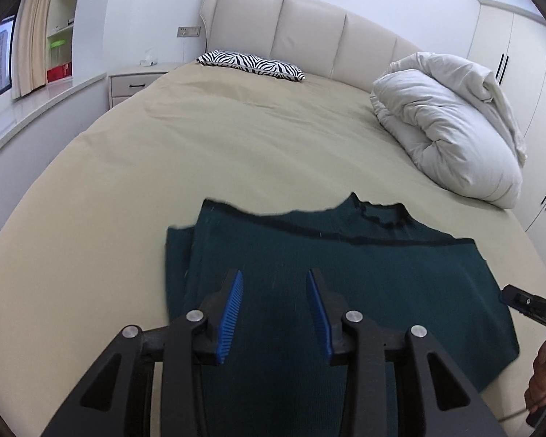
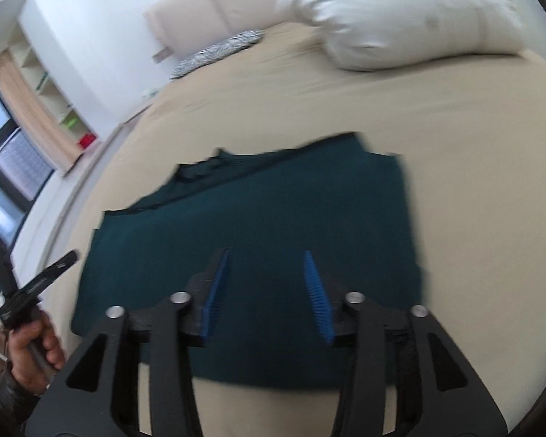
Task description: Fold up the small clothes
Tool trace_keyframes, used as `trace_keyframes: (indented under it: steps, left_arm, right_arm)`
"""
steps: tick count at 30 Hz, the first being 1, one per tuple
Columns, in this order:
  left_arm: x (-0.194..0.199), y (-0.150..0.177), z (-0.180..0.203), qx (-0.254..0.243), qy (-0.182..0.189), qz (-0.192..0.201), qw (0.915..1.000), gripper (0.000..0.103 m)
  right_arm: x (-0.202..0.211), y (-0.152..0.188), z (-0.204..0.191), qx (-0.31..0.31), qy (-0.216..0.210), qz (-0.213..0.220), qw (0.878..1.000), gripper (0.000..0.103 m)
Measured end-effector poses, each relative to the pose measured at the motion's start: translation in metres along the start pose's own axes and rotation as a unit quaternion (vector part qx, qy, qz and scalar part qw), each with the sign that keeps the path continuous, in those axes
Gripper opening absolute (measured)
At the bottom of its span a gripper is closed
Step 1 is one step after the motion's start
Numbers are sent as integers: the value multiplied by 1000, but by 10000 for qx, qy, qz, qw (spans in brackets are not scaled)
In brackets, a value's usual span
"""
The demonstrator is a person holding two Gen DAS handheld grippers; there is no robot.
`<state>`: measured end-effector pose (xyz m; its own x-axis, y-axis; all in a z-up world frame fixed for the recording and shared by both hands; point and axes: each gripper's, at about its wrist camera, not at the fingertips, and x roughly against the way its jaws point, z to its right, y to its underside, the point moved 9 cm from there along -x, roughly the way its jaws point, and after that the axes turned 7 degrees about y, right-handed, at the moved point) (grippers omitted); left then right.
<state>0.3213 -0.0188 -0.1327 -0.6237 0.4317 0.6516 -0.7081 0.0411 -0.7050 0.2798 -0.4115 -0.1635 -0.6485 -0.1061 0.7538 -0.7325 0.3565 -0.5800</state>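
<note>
Both grippers, left (image 1: 275, 273) and right (image 2: 266, 255), are hovering with jaws open and empty over the half-folded sweater (image 1: 345, 276), apparently poised to fold again.

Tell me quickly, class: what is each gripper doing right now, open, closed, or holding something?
Left gripper: open, holding nothing, above the dark green garment.
Right gripper: open, holding nothing, above the same garment.
</note>
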Motion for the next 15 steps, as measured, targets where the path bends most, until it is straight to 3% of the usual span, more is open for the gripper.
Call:
trace_keyframes:
  steps: [3, 5, 7, 9, 13, 15]
  left_arm:
    - [-27, -8, -1, -207, -246, -152, 9994, 41]
    - [-45, -2, -11, -241, -434, -344, 9982, 41]
    - [-57, 6, -24, -31, -352, -431, 9984, 41]
    - [-58, 8, -29, 146, -141, -290, 9994, 41]
    - [-61, 6, -35, 224, 28, -194, 9996, 41]
    - [-63, 4, -38, 339, 131, -157, 9992, 41]
  right_arm:
    - [-40, -9, -45, 16, -542, -304, 9981, 46]
    - [-67, -16, -61, -51, -661, -409, 9970, 46]
    - [-99, -23, -64, -301, -741, -619, 9949, 46]
    - [-116, -28, -57, -569, -796, -668, 9930, 46]
    - [-129, -47, -18, -1341, -852, -341, 9867, 43]
    - [-128, -52, 11, -1655, -887, -142, 9821, 35]
